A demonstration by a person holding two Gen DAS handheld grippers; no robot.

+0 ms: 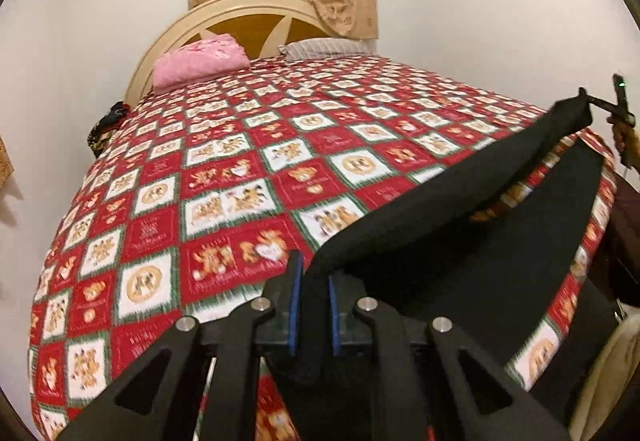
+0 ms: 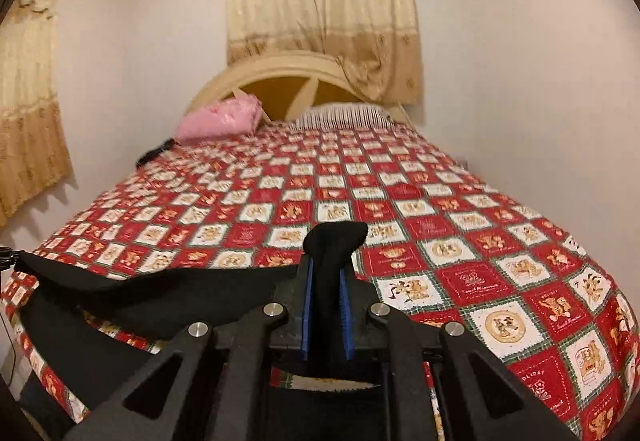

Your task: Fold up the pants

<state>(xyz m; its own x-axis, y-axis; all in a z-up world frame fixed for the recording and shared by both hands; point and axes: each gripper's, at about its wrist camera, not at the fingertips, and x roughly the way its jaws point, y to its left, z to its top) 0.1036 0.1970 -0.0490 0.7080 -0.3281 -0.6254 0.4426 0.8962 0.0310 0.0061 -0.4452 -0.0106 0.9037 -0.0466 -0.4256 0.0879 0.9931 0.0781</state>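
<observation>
Black pants hang stretched between my two grippers above the near edge of the bed. My left gripper is shut on one end of the pants. In the left wrist view my right gripper shows at the far right, pinching the other end. In the right wrist view my right gripper is shut on a bunched end of the pants, and the cloth sags leftward to the left gripper at the frame edge. A lower layer of the pants droops over the bed edge.
The bed carries a red and white checked quilt. A pink pillow and a striped pillow lie by the cream headboard. Curtains hang behind. White walls stand on both sides.
</observation>
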